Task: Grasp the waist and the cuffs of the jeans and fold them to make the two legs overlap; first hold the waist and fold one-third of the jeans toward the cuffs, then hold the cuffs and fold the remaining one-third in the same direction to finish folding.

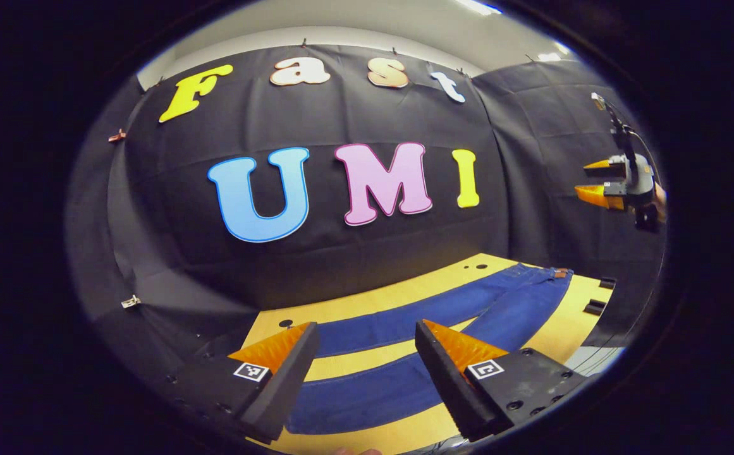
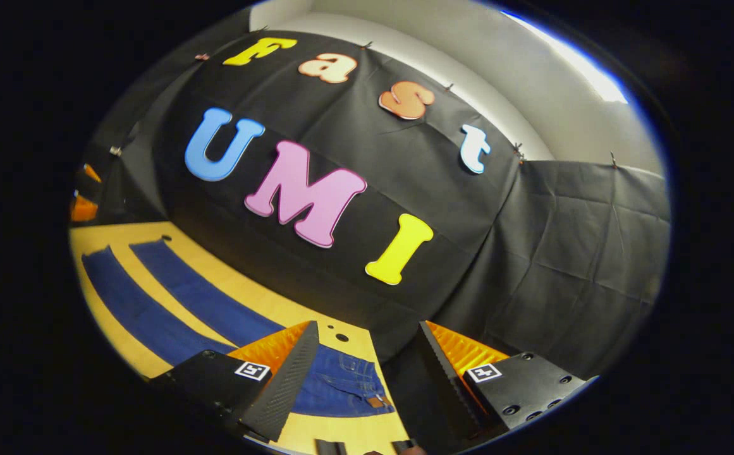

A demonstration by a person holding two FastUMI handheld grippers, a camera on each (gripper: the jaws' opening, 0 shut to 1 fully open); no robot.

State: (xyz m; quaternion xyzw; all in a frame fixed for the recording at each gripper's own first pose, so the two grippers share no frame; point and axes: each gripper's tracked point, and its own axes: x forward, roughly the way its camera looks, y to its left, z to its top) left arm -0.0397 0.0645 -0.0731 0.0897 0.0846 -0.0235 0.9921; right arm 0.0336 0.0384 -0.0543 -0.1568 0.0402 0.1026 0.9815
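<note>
One pair of jeans (image 1: pixel 442 328) is seen spread flat on the bench (image 1: pixel 373 300), two legs apart, below the left gripper (image 1: pixel 367 366) and right gripper (image 2: pixel 367 366), both wide open, empty, waist at five o'clock.

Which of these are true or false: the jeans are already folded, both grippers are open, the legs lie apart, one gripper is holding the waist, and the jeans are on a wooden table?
1. The jeans are already folded. False: they lie flat at full length.
2. The left gripper and right gripper are both open. True.
3. The two legs lie apart, with bare table between them. True.
4. One gripper holds the waist. False: neither touches the jeans.
5. The jeans lie on a light wooden table. True.
</note>
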